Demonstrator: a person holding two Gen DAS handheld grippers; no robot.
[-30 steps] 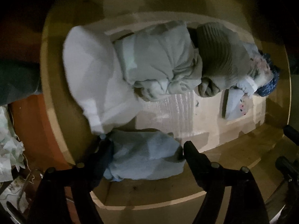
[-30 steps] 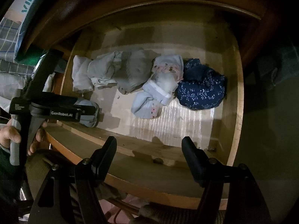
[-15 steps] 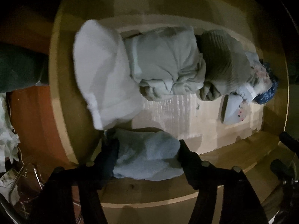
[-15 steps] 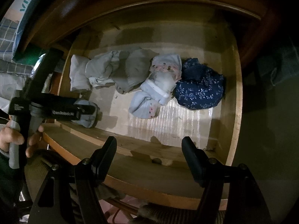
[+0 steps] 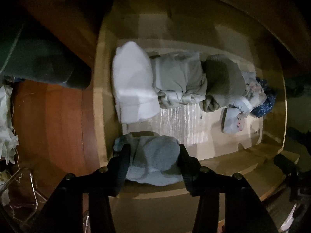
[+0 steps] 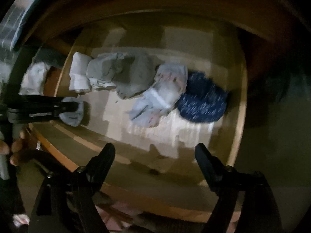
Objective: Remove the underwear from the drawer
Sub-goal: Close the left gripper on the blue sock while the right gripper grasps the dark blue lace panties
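The wooden drawer [image 5: 99,97] stands pulled out, with a row of folded underwear along its back. My left gripper [image 5: 153,153] points straight down at the front left corner. Its jaws are closing, and both fingers press on a light blue folded piece [image 5: 155,161] between them. The right wrist view shows that same piece [image 6: 72,114] raised a little off the drawer floor. My right gripper [image 6: 154,151] hovers over the drawer's front rail [image 6: 108,176]; its jaws are opening and nothing is between them.
In the row lie a white piece [image 5: 134,83], a grey one [image 5: 178,79], an olive ribbed one [image 5: 223,81], a pale flowered one [image 6: 165,91] and a navy flowered one [image 6: 202,101]. Dark green cloth [image 5: 38,64] and red-brown wood [image 5: 48,126] lie left of the drawer.
The left jaws have closed onto the light blue piece and the gripper has risen with it. The right jaws have spread wider, and the right view has become blurred.
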